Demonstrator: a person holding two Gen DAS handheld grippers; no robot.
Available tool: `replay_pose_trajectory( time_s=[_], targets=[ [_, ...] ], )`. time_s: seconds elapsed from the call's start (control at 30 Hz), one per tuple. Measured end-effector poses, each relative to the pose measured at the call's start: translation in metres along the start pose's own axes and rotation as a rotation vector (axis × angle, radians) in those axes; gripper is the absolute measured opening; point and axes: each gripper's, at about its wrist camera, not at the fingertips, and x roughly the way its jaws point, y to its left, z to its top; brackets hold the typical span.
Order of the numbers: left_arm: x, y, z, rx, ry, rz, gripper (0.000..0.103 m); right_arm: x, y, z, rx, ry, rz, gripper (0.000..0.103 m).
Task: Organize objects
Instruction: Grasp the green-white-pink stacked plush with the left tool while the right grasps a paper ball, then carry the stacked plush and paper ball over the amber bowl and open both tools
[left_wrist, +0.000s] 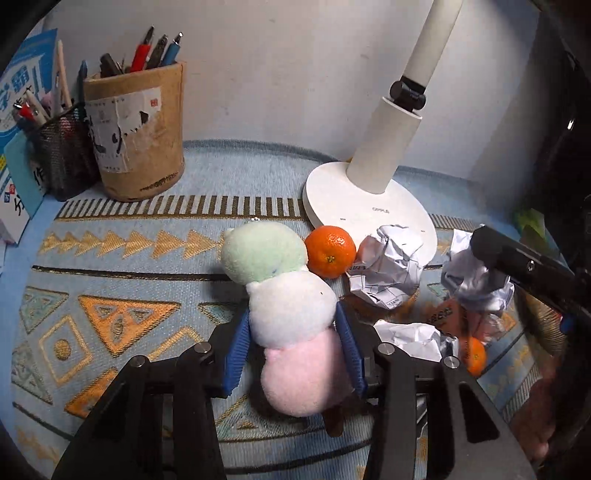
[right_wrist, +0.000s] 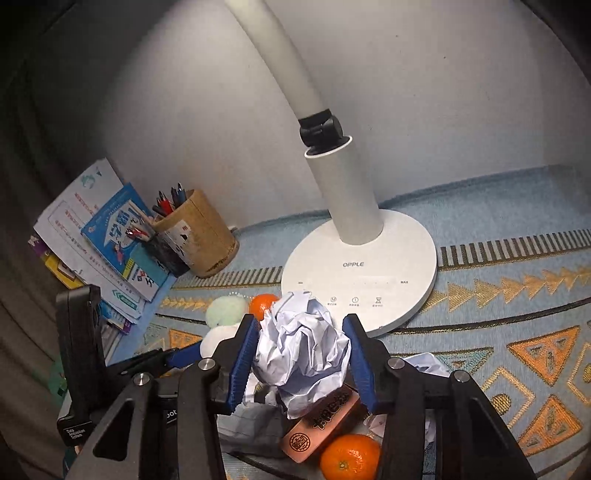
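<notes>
A plush toy (left_wrist: 288, 295) made of green, white and pink balls lies on the patterned mat. My left gripper (left_wrist: 291, 328) is shut on it, with the blue pads pressing its white and pink parts. In the right wrist view my right gripper (right_wrist: 301, 354) is shut on a crumpled paper ball (right_wrist: 301, 350), held above the mat. An orange (left_wrist: 330, 251) touches the plush's green head. Another paper ball (left_wrist: 389, 269) rests against the lamp base (left_wrist: 369, 206). Below the right gripper lie a pink snack packet (right_wrist: 321, 424) and a second orange (right_wrist: 349, 458).
A cardboard pen holder (left_wrist: 136, 136) and a black mesh holder (left_wrist: 62, 155) stand at the back left, with books (right_wrist: 110, 251) leaning behind them. The white lamp's stem rises at the back centre. More crumpled paper (left_wrist: 410, 336) lies right of the plush. A wall closes the back.
</notes>
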Motion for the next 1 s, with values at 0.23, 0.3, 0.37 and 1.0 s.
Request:
replay_pose_trajectory(
  time_s=[0.23, 0.3, 0.37, 1.0],
  targets=[
    [-0.071, 0.011, -0.026, 0.007, -0.067, -0.072, 0.042, -0.063, 0.024, -0.002, -0.024, -0.045, 0.076, 0.047],
    [-0.081, 0.01, -0.043, 0.012, -0.039, -0.103, 0.042, -0.075, 0.032, -0.017, -0.056, 0.007, 0.073, 0.048],
    [-0.089, 0.004, -0.062, 0.035, -0.009, -0.11, 0.042, -0.076, 0.039, -0.038, -0.1, 0.131, 0.033, 0.048],
    [-0.098, -0.013, -0.141, 0.062, 0.048, 0.047, 0.09, -0.106, 0.019, -0.151, -0.134, 0.312, -0.058, 0.066]
  ],
)
